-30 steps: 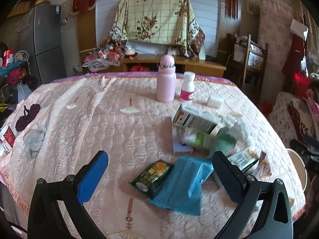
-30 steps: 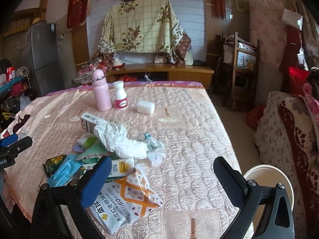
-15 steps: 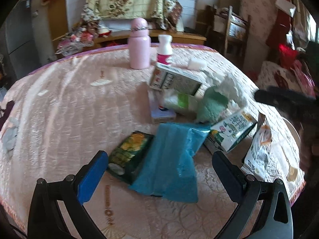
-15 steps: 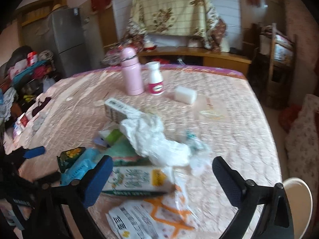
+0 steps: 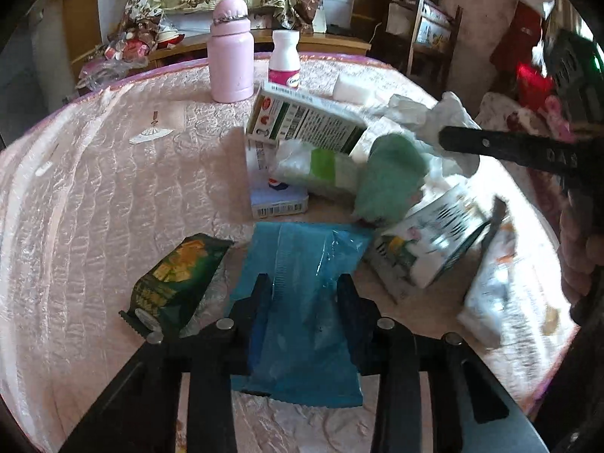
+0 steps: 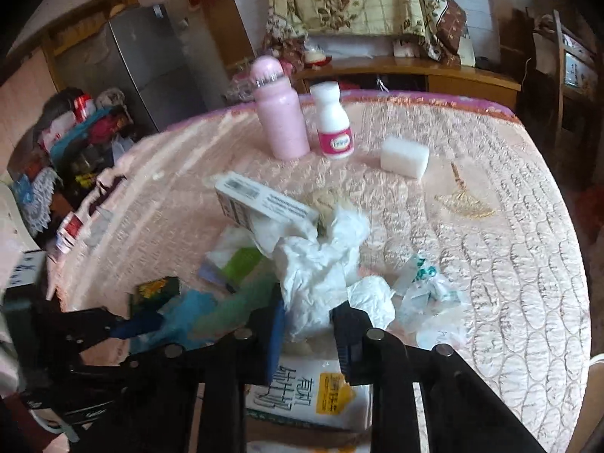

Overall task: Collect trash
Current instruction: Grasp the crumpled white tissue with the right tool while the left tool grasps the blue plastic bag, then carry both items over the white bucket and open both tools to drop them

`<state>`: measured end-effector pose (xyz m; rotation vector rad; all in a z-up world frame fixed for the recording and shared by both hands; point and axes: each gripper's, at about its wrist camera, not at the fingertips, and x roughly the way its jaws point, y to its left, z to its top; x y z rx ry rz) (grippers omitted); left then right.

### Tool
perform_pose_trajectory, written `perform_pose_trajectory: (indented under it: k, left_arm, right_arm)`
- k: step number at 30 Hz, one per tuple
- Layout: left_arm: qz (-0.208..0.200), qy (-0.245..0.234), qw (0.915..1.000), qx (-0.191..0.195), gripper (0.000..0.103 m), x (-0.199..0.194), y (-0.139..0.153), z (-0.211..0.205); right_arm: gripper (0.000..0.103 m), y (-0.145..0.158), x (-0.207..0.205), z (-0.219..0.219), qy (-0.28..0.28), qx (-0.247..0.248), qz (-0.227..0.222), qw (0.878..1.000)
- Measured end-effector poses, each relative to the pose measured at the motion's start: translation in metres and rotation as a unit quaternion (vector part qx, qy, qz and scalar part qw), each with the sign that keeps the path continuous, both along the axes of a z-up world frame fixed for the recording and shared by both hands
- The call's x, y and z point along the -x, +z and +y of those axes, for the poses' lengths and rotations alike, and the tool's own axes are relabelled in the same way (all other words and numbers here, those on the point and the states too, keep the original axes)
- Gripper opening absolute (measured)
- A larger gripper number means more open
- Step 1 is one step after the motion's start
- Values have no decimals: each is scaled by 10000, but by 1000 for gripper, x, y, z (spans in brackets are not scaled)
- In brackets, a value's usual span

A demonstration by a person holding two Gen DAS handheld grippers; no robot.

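Observation:
A heap of trash lies on the pink quilted table [image 5: 94,196]. My left gripper [image 5: 304,290] has its jaws closed around a blue plastic wrapper [image 5: 302,294], with a dark green snack packet [image 5: 177,283] just left of it. My right gripper [image 6: 307,319] has its jaws closed on crumpled white tissue [image 6: 317,275], above a white carton with Chinese print [image 6: 313,392]. A green-and-white box [image 5: 305,120], a green-striped pouch [image 5: 321,170], a green wad [image 5: 389,177] and a milk carton [image 5: 430,238] lie further in. The right gripper also shows in the left wrist view [image 5: 521,151].
A pink bottle [image 6: 281,113], a white pill bottle [image 6: 334,128] and a white sponge block [image 6: 404,156] stand at the far side of the table. Torn wrappers [image 6: 422,287] lie right of the tissue. A wooden cabinet [image 6: 415,71], a fridge [image 6: 151,68] and a chair [image 5: 426,34] surround the table.
Both grippers have moved forward into the trash heap and closed: the left onto the blue wrapper, the right onto the white tissue. Both were wide open before.

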<state>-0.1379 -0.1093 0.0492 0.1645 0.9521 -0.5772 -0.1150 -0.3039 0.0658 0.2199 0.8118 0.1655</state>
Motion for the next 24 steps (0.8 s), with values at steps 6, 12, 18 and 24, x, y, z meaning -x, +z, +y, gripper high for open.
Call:
perform_pose_trajectory:
  k: [6,12,18,24]
  left_arm:
    - [-137,-9,9988,463,37,14,40,14]
    - [-347,-332,9970,612,37,34,69,-5]
    - [-390,-802,9932,752,37,56,85,-57]
    - [-275,-1364,9867,846,37,81,89,-127]
  right_arm:
    - [23,30,28,-21,-60,-384,-354,9986]
    - [23,57,69,-36,-304,-138,-656,9973]
    - [23,67,120,-69,-671,-1,-741,9950]
    - [23,61,164,-121,-1307,194,-593,9895]
